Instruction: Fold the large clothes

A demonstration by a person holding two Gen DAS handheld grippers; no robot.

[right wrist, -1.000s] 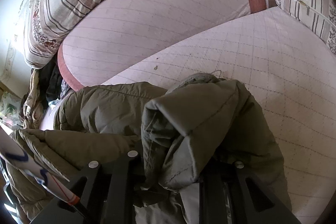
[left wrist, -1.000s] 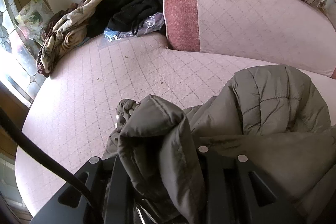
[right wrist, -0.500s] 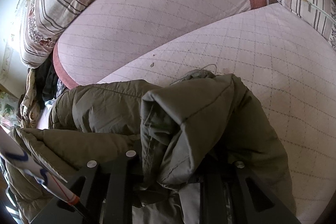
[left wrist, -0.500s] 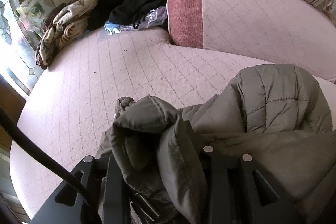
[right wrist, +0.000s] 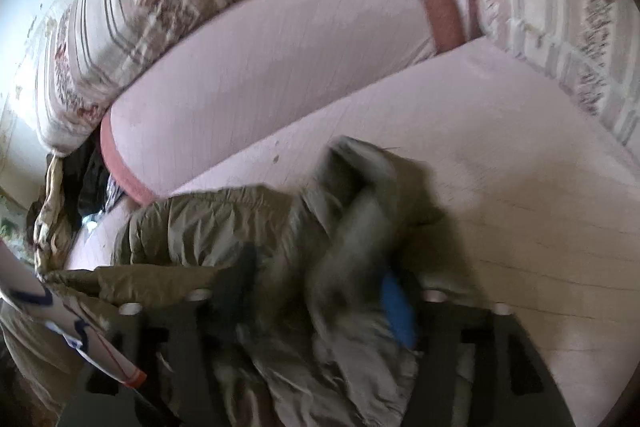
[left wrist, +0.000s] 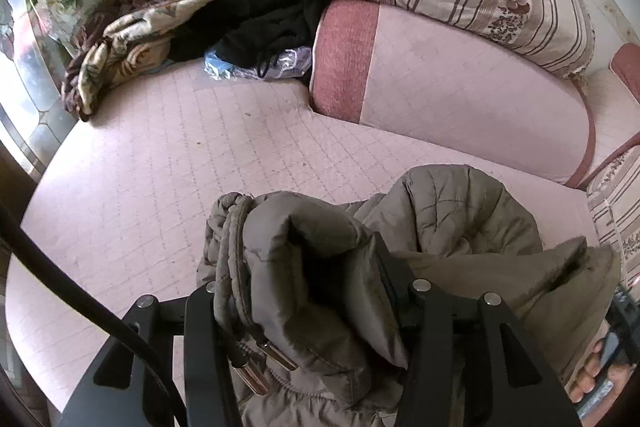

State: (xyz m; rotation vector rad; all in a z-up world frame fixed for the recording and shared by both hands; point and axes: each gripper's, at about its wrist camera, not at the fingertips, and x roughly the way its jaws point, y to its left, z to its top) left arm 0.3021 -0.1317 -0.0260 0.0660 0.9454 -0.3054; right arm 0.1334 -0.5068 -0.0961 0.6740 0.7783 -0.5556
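The olive-green quilted puffer jacket (left wrist: 448, 223) lies bunched low in both frames on the pink quilted sofa seat (left wrist: 168, 163). Both tools have just been opening: the left tool (left wrist: 304, 291) stands partly parted with a jacket fold still draped between its jaws, the right tool (right wrist: 320, 291) stands wide, fabric slipping loose. The fold looks laid down and released; smoothing probably comes next
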